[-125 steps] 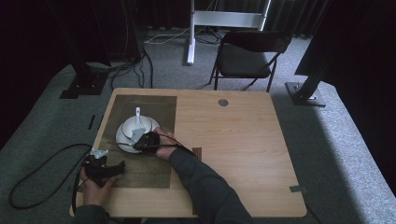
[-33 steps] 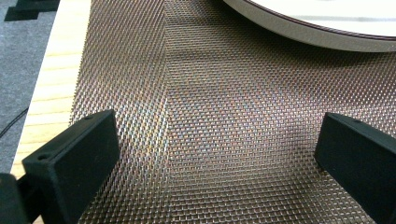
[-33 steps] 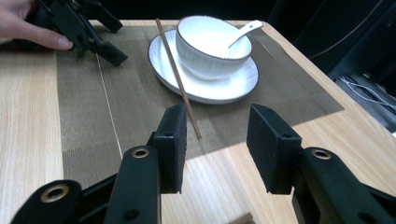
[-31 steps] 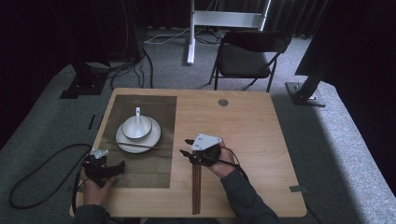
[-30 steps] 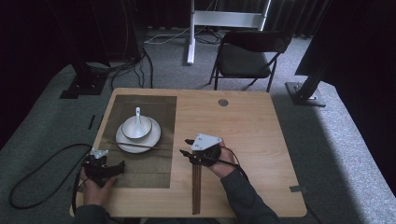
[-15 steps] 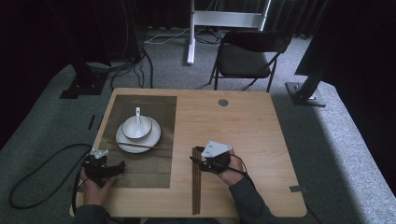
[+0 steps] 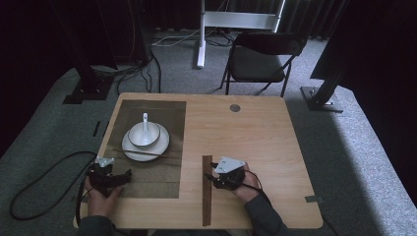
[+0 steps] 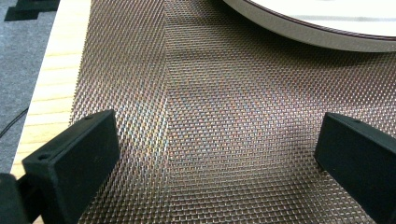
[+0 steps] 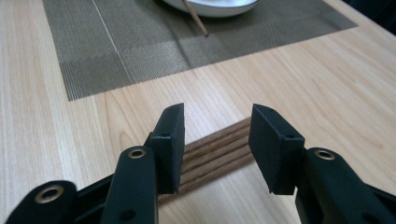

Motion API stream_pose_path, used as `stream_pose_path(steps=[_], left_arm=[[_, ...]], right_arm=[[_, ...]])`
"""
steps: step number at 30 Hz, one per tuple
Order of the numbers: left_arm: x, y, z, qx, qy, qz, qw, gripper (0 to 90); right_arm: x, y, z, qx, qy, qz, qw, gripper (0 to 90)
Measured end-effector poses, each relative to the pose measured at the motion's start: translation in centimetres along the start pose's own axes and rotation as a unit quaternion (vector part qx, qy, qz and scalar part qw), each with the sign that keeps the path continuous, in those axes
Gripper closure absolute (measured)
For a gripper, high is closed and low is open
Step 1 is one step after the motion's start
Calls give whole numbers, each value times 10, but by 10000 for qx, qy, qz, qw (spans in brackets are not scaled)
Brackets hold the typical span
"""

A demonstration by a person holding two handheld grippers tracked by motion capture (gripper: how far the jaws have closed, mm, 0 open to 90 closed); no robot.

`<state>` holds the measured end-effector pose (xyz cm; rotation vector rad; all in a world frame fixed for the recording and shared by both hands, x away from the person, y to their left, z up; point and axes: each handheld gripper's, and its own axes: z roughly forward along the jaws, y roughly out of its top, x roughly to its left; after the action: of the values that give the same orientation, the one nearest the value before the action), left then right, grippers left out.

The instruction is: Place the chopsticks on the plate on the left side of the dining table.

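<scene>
A bundle of dark wooden sticks lies on the bare table just right of the woven placemat. My right gripper hovers low over the bundle's far end, open. In the right gripper view the sticks show in the gap of my right gripper, untouched by the pads. On the mat stands a white plate with a bowl and spoon. One thin stick rests across the plate's near rim. My left gripper rests open on the mat's front left, jaws wide over the weave.
The plate's rim lies just ahead of my left gripper. A round grommet sits at the table's back. A folding chair and stand legs are on the carpet behind. A cable loops on the floor at left.
My right hand has left the bowl, crossed to the bare wood right of the mat, and come down towards the front over the sticks. The left hand has stayed put.
</scene>
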<state>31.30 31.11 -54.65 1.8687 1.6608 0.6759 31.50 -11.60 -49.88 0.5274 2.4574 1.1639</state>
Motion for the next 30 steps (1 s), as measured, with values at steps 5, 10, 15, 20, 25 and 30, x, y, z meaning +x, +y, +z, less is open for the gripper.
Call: stream_pose_path(steps=[5,10,15,20,25,30], left_arm=[[0,0,0,1,2,0,10000,2],[0,0,0,1,1,-1,10000,2],[0,0,0,-1,0,-2,10000,2],[0,0,0,2,1,0,10000,2],[0,0,0,0,0,-1,10000,2],[0,0,0,1,1,-1,10000,2]], right_arm=[[4,-7,4,108,64,19,9999,554],[9,-12,11,259,136,-16,9996,554],[11,-17,16,380,181,-5,9991,554],[10,-25,21,522,207,17,9984,555],[8,-28,22,615,203,43,9979,557],[5,-31,21,642,253,133,9975,553]])
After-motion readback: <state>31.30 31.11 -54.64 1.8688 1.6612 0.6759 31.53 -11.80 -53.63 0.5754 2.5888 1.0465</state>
